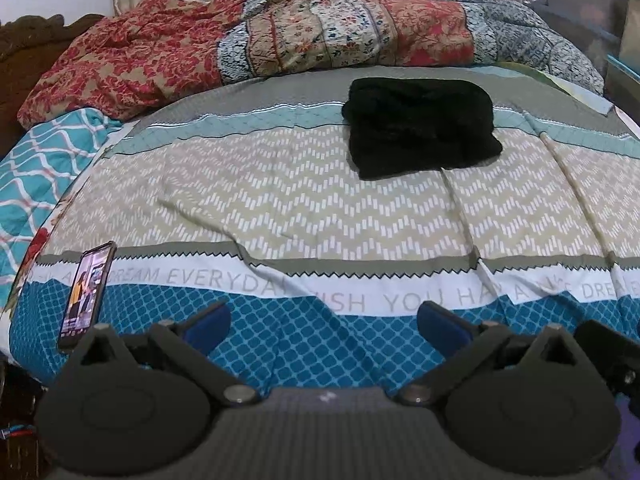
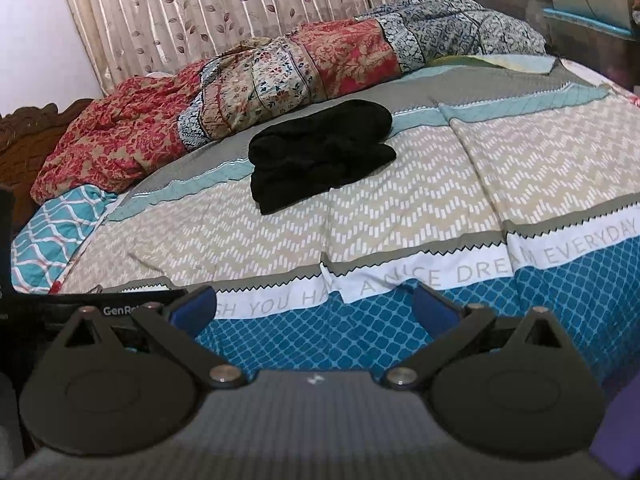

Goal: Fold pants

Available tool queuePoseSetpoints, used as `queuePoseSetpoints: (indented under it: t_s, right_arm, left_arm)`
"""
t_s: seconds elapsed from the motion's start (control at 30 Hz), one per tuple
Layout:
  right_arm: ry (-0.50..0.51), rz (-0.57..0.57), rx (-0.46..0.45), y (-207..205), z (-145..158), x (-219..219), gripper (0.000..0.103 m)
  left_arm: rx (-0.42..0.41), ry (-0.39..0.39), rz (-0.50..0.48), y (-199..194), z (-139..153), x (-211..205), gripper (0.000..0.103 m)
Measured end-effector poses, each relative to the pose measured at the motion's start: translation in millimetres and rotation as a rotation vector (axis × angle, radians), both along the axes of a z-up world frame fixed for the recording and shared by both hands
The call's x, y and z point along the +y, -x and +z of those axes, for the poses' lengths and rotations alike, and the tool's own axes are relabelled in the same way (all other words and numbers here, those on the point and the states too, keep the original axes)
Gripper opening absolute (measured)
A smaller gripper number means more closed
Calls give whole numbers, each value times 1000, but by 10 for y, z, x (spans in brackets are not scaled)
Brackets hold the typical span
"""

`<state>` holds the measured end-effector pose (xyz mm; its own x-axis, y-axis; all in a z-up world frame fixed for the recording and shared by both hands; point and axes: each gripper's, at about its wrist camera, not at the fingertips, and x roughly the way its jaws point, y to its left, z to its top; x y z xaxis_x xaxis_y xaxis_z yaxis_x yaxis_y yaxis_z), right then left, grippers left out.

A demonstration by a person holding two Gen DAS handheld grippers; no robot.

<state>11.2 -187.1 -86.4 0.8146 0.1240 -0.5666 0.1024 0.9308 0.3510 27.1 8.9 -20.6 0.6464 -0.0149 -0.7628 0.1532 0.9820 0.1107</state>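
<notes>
The black pants (image 1: 420, 128) lie far up the bedspread (image 1: 280, 200) in a compact bundle that looks already folded, though dark fabric hides the layers. Both the left gripper (image 1: 324, 320) and right gripper (image 2: 316, 308) hover wide open, empty, well short. A phone (image 1: 86, 292) rests left; a rumpled quilt (image 1: 240, 48) lies behind.
</notes>
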Motion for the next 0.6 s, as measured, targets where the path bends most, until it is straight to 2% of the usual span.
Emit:
queuePoseSetpoints:
  t_s: [0.33,0.6]
  right_arm:
    - [-16,-4,4,-3,-13,-24,103]
    - [-33,-14,22,-32,-68,-59,103]
  left_arm:
    - [-18,-67,8,15,-23,-74,103]
    - [71,-25,20,-40,-122,-37,103]
